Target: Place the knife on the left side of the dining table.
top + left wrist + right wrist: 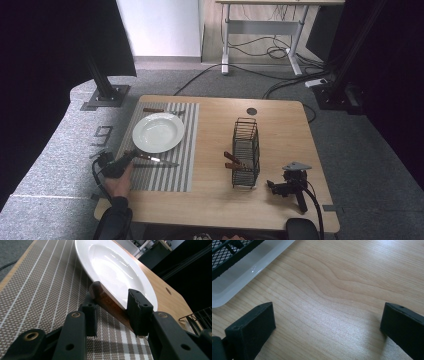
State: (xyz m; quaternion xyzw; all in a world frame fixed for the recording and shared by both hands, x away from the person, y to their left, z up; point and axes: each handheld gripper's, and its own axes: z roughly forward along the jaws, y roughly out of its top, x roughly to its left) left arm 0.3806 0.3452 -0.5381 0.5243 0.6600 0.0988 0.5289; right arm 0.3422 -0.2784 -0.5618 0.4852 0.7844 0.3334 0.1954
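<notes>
2 grippers: the left gripper [112, 312] clamps a knife's wooden handle [107, 302] beside the white plate [117, 267]; the right gripper [327, 327] rests with jaws wide apart near the wire basket [246, 152].

Grey carpet [60, 135] covered the floor. At twelve o'clock stood a white wall panel [160, 27]; at one o'clock, a light desk frame [262, 30] over tangled black cables [270, 50]. Dark curtains [45, 45] hung at ten o'clock.
</notes>
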